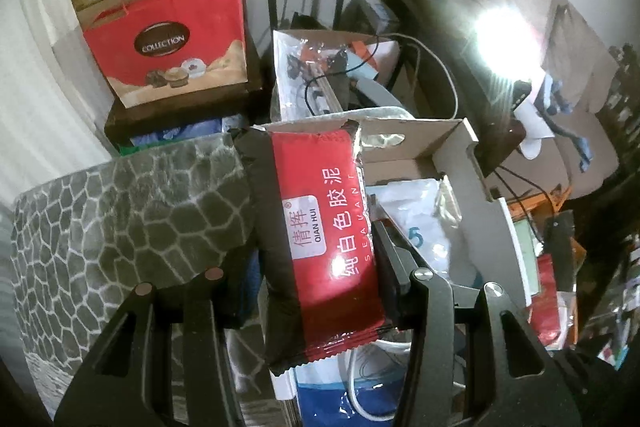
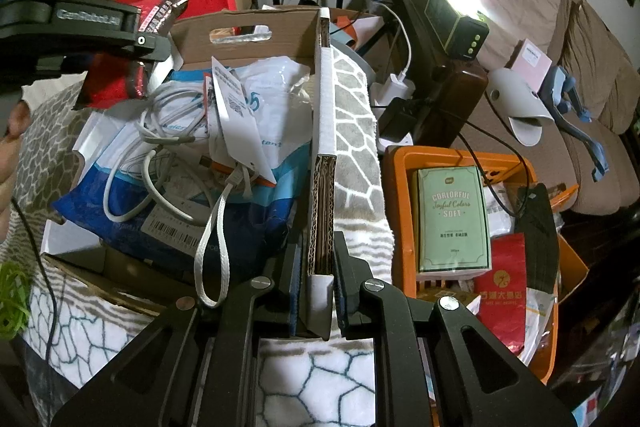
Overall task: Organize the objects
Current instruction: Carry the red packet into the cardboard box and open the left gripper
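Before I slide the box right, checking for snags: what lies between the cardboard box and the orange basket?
In the right wrist view, only the patterned blanket lies between the cardboard box and the orange basket.

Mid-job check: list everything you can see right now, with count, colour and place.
sealant packet: one, red and black, held in the left gripper above the box's left end
cardboard box: one, brown with white edge, on the patterned blanket, its wall clamped by the right gripper
white cables: a tangle, count unclear, on top of the bags inside the box
plastic bags: several, white and blue, filling the box
patterned blanket: one, grey and white, under the box
orange basket: one, right of the box, holding a green pack and a red bag
red gift bags: two, stacked, far left
left gripper: black, shut on the packet
right gripper: black, shut on the box wall
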Tool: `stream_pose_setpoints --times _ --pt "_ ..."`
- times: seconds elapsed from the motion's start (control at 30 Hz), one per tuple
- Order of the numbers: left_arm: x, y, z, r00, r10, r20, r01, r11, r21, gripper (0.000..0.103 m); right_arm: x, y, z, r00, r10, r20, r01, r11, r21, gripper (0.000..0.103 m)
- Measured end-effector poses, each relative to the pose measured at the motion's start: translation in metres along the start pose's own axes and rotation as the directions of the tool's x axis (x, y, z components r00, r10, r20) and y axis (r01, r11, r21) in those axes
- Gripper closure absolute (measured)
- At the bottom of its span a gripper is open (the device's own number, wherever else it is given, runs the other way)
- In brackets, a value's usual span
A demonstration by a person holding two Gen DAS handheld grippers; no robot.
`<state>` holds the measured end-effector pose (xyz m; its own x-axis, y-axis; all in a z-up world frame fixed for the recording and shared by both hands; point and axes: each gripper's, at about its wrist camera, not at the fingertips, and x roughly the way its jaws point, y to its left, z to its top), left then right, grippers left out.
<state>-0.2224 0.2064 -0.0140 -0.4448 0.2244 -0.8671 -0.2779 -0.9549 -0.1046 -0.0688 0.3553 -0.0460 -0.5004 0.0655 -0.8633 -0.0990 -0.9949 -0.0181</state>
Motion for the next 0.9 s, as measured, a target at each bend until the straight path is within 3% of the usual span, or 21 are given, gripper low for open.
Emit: stream_pose_setpoints --times 0.43,0.53,0.6,0.63,0.9 --pt "0.008 -0.013 -0.005 1.000 0.004 -0.013 -0.004 1.000 0.026 0.052 0.000 0.001 0.000 1.000 -0.002 -0.001 0.002 1.000 0.001 0.089" --pt "0.001 -0.009 -0.005 1.000 -0.017 -0.008 0.017 1.000 0.014 0.045 0.000 0.002 0.000 1.000 -0.002 0.000 0.002 1.000 0.001 0.089" --pt "-0.007 -0.006 -0.005 1.000 -0.022 0.001 0.022 1.000 0.004 0.031 0.000 0.001 0.000 1.000 -0.002 -0.001 0.002 1.000 0.001 0.089" --pt "-0.012 -0.005 -0.005 1.000 -0.018 0.015 0.018 1.000 0.003 0.028 0.000 0.002 0.000 1.000 -0.002 -0.001 0.002 1.000 0.001 0.089" --pt "-0.051 0.019 -0.015 0.997 -0.047 0.054 0.047 0.999 0.002 0.020 -0.003 0.003 0.000 1.000 -0.002 0.000 0.002 1.000 0.000 0.089"
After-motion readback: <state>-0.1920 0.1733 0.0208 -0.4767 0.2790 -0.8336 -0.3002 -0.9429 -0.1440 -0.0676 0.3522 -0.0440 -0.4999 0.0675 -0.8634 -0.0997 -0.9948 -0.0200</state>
